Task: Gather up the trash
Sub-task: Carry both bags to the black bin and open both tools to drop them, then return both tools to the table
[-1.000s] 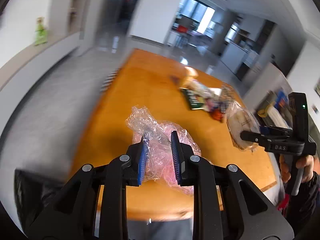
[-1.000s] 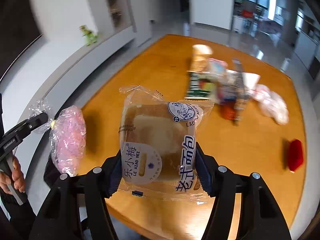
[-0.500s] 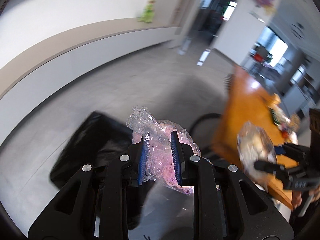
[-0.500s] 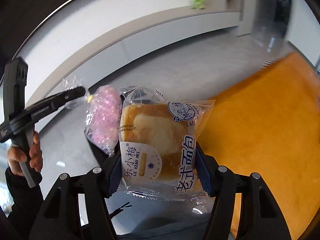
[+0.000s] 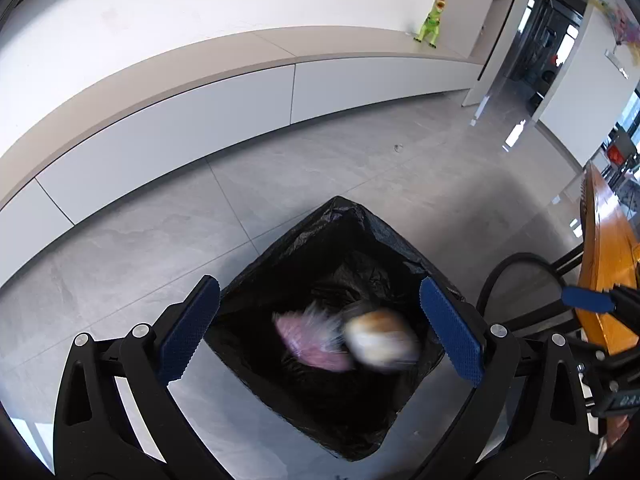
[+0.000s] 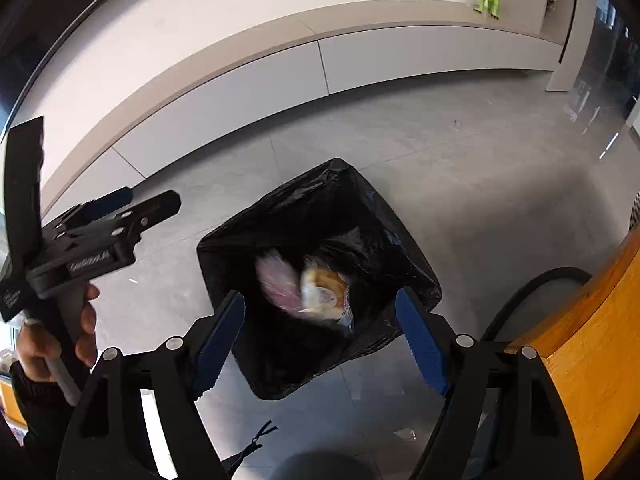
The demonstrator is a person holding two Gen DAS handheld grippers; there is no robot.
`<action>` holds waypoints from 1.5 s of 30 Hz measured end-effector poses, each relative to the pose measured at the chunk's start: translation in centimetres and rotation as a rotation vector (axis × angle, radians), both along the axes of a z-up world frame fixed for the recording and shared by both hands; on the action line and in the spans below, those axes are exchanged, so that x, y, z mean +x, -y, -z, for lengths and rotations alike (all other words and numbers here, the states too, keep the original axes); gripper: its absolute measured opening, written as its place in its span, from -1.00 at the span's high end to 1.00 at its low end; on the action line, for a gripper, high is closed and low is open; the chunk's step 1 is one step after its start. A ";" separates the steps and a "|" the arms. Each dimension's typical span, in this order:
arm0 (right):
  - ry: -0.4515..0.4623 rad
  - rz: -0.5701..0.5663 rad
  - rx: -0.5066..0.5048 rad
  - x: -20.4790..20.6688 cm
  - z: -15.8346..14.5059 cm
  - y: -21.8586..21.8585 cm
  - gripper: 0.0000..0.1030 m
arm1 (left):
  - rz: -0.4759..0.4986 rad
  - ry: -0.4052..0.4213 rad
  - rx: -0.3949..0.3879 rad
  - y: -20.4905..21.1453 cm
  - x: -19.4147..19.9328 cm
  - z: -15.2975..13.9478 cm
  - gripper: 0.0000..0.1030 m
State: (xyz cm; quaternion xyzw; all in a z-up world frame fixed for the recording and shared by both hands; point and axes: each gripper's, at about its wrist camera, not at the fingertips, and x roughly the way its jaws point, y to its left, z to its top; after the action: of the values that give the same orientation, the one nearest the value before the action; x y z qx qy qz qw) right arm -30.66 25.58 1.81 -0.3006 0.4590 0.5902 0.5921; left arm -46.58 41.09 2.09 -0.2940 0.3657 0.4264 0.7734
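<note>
A black-lined trash bin [image 5: 344,236] [image 6: 320,196] stands on the grey floor below both grippers. Inside it, blurred with motion, are the pink plastic bag [image 5: 312,338] [image 6: 276,284] and the wrapped bread bun [image 5: 380,338] [image 6: 326,294], side by side. My left gripper [image 5: 320,336] is wide open and empty above the bin; it also shows in the right wrist view [image 6: 140,204]. My right gripper [image 6: 320,336] is wide open and empty above the bin; one of its blue pads [image 5: 586,300] shows at the right edge of the left wrist view.
The orange table edge [image 6: 592,320] [image 5: 608,280] is on the right, with a black chair back [image 5: 520,280] [image 6: 536,296] beside the bin. A long white low cabinet [image 5: 200,120] runs along the wall with a green toy dinosaur [image 5: 432,20] on it. Grey tiled floor surrounds the bin.
Both grippers swung from the table to above the bin and opened. The pink bag and the bread bun left the jaws and are dropping into the bin.
</note>
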 end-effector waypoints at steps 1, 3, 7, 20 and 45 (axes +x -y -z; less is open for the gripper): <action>-0.004 0.000 0.004 0.2 -0.2 0.3 -0.53 | 0.002 0.005 -0.004 -0.1 0.1 -0.1 -0.88; -0.008 0.014 0.011 1.1 -0.4 1.0 -0.53 | 0.011 0.015 -0.007 -0.1 0.7 -0.4 -0.88; -0.028 0.067 0.044 3.2 -1.5 3.0 -0.53 | 0.059 0.025 -0.006 0.9 1.4 -0.9 -0.88; 0.003 0.403 0.143 15.8 -6.3 17.0 -0.52 | 0.364 0.109 0.013 8.4 16.8 -4.6 -0.88; -0.022 1.031 0.002 43.3 -1.3 41.0 -0.21 | 0.960 0.012 -0.077 31.1 52.1 -7.4 -0.88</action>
State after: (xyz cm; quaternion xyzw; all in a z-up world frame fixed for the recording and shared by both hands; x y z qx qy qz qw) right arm 12.62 -15.46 3.07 -0.0286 0.5532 0.2251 0.8016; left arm 5.49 10.02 9.46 -0.1227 0.4711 0.0054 0.8735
